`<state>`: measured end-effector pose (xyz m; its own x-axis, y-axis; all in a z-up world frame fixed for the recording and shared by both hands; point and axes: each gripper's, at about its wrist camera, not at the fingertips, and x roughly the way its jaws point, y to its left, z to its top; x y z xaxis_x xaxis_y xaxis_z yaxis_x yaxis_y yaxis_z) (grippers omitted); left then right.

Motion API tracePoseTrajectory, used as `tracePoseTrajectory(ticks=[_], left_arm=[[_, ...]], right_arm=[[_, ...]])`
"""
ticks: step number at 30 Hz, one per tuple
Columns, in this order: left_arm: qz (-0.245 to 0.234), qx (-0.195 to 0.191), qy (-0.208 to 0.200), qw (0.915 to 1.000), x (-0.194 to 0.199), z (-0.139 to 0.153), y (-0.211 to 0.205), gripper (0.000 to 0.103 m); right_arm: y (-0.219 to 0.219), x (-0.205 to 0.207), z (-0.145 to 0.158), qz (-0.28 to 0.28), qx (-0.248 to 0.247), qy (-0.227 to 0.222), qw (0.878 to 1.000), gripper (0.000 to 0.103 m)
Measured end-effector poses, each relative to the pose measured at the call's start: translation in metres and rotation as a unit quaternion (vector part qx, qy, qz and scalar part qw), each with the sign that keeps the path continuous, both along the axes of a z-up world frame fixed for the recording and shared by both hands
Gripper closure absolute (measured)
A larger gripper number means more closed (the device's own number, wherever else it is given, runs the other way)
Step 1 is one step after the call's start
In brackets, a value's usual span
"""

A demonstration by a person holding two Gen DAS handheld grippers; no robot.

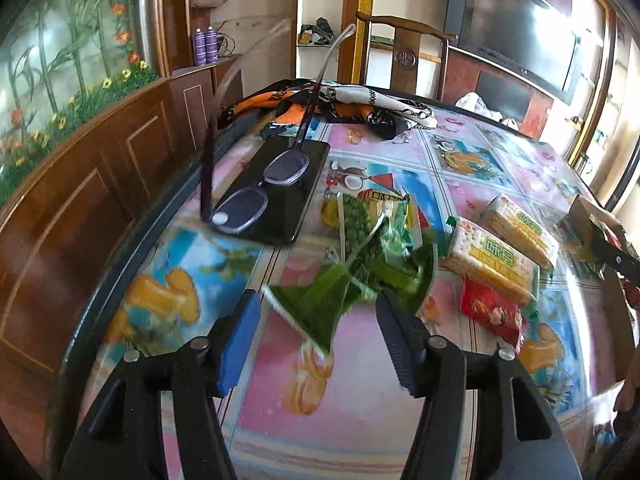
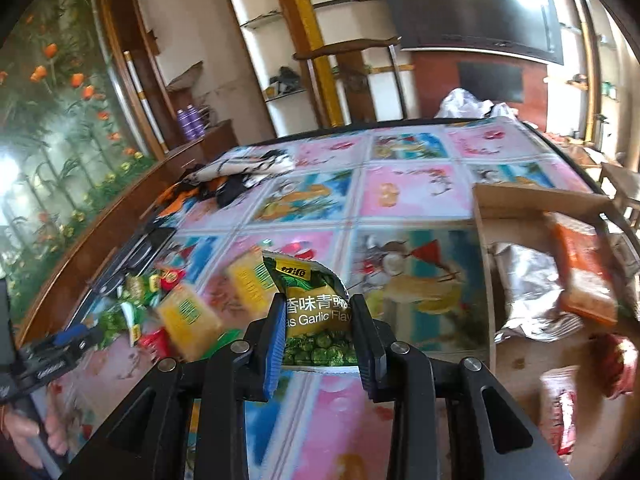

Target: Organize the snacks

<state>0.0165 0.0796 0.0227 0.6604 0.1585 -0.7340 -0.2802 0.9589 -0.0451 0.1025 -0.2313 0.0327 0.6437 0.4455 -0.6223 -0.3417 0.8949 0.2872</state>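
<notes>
On the counter: a glass-topped surface [image 1: 280, 360] over a cloth of pink and blue fruit panels carries the snacks.
Left view only: a pair of purple-framed spectacles [image 1: 260, 196] rests lens-down on a glossy black slab [image 1: 288, 208] near the counter's left edge; beside it a blurred heap of small green foil packets [image 1: 360, 256].
Left gripper: the left gripper [image 1: 316, 320] is spread wide, a green packet between its fingers but gripped by neither.
Right view only: an open brown cardboard box [image 2: 520, 200] at the counter's right edge holds a crumpled silver bag [image 2: 524, 292] and an orange packet [image 2: 584, 272].
Right gripper: the right gripper [image 2: 318, 332] pinches a green garlic-flavour pea packet [image 2: 316, 312].
Pea packet: lifted over the counter's near middle, long axis upright, top edge pointing away from the camera, printed face toward the lens.
Both views: two yellow cracker packs [image 1: 496, 264] lie side by side, a small red packet [image 1: 492, 316] touching the nearer.
Far-left corner: an orange, black and white scarf [image 1: 340, 104].
Room: flowered mural, wood panelling, shelves, a dark television.
</notes>
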Motion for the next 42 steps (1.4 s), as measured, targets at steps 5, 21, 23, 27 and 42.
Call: tracePoseTrajectory(ticks=[5,21,23,27,42], left_arm=[[-0.01,0.036,0.02,0.9991,0.028,-0.005,-0.006,0.043],[-0.023,0.028,0.039,0.9986,0.027,-0.02,-0.014,0.09],[-0.028,0.008,0.041,0.9987,0.023,-0.017,-0.011,0.09],[-0.029,0.005,0.024,0.9993,0.008,-0.004,-0.012,0.06],[-0.026,0.034,0.039,0.9983,-0.022,-0.022,-0.007,0.048]], right_arm=[[0.004,-0.004,0.002,0.013,0.013,-0.002,1.0,0.069],[-0.001,-0.006,0.007,0.015,0.03,-0.004,0.999,0.069],[-0.002,-0.006,0.008,0.014,0.03,-0.005,0.999,0.069],[-0.005,-0.005,0.008,0.01,0.036,-0.003,0.999,0.069],[-0.003,-0.009,0.012,0.02,0.038,-0.01,0.999,0.069]])
